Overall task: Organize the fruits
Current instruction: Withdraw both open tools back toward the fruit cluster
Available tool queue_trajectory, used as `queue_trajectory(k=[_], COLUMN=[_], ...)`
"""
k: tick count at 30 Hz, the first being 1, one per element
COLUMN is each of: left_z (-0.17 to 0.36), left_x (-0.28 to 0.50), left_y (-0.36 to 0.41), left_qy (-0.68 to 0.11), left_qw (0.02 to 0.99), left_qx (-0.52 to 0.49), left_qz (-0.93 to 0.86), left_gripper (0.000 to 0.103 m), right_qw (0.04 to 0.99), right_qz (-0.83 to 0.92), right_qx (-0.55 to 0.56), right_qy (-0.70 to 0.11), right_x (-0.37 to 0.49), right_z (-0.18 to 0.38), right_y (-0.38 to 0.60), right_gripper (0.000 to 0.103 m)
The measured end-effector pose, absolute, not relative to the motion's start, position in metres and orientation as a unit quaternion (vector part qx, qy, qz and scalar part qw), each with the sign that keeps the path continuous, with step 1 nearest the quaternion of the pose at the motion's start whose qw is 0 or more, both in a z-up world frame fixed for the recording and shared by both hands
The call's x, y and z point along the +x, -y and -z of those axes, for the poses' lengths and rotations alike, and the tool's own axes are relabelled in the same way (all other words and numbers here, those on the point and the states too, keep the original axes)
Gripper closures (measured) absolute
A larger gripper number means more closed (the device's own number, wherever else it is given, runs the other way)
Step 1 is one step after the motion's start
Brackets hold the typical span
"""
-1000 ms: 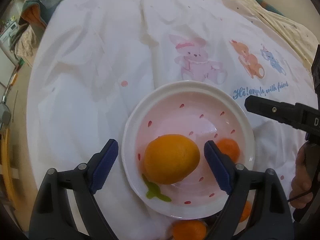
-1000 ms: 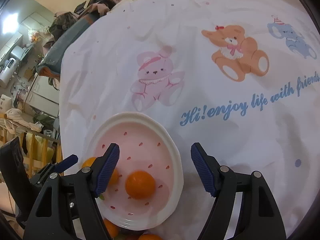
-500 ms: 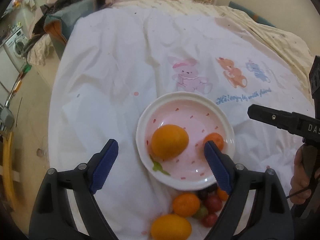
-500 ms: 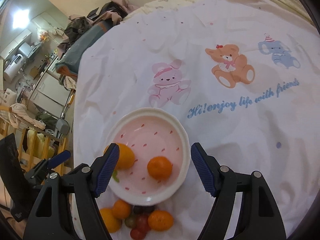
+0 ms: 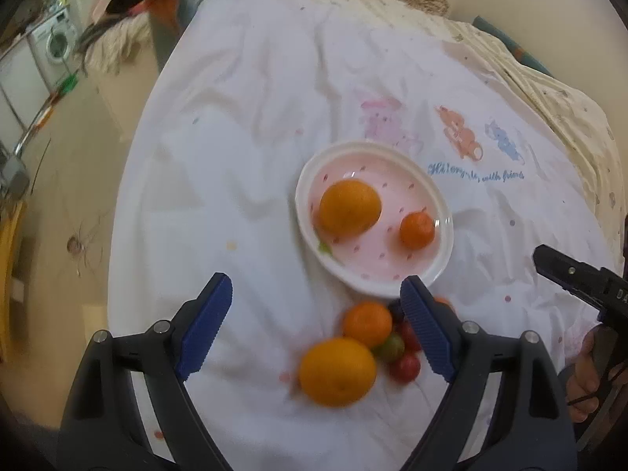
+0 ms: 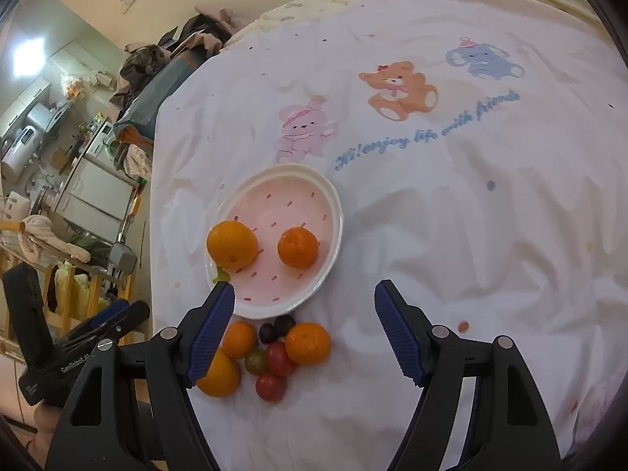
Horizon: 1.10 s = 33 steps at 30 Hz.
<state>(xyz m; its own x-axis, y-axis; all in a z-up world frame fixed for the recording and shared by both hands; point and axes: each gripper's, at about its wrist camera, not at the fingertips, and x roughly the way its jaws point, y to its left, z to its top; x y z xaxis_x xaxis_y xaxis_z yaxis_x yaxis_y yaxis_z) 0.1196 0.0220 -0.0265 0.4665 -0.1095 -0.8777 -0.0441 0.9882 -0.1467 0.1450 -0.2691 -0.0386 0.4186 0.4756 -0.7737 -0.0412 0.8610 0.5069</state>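
surroundings: white sheet (image 6: 451, 235) w/ cartoon bunny, bear, elephant print + blue script, wrinkled all over. clothes pile (image 6: 172, 59) and a washing machine (image 5: 55, 39) way off past the bed edge, pretty blurry

in the way: nothing btwn either set of tongs and the fruit, clear drop onto the pile

plate (image 6: 333, 212): white rim, pink inside w/ small red dashes, oval-ish in both views, sits just ahead of both tongs

on plate: big orange (image 6: 232, 244) toward the left rim, smaller mandarin (image 6: 297, 247) right of it, not touching. green bit peeking out under the big one

loose pile: just this side of the plate, on the sheet. big orange (image 5: 337, 371), 2 mandarins (image 6: 308, 343), red tomatoes (image 6: 279, 358), a greenish one, dark grapes (image 6: 276, 327), all bunched and touching

long axis: big oranges slightly oval, rest round, no real pointing dir. can't tell stem ends

left tongs (image 5: 316, 329): jaws wide apart, nothing gripped, pile sits btwn the tips and under the right finger

right tongs (image 6: 304, 327): jaws apart too, empty, pile btwn tips toward its left finger
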Motion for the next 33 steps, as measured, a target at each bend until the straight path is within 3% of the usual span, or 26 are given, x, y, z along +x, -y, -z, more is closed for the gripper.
queue_trajectory(k=[12, 29, 33], left_z=[0.058, 0.109, 0.117], left_x=[0.087, 0.089, 0.090], left_y=[-0.018, 0.015, 0.026], left_qy=[-0.568, -0.623, -0.628], left_qw=[0.816, 0.779, 0.776], left_qx=[-0.102, -0.053, -0.019], left_qz=[0.025, 0.045, 0.049], left_gripper=[0.018, 0.019, 0.029], right_qw=[0.797, 0.788, 0.789], right_qz=[-0.139, -0.116, -0.113], right_qx=[0.234, 0.245, 0.242], right_qy=[-0.538, -0.552, -0.553], right_x=[0.109, 0.110, 0.111], right_z=[0.052, 0.063, 0.064], right_y=[0.273, 0.274, 0.273], right_gripper=[0.026, 0.026, 0.026])
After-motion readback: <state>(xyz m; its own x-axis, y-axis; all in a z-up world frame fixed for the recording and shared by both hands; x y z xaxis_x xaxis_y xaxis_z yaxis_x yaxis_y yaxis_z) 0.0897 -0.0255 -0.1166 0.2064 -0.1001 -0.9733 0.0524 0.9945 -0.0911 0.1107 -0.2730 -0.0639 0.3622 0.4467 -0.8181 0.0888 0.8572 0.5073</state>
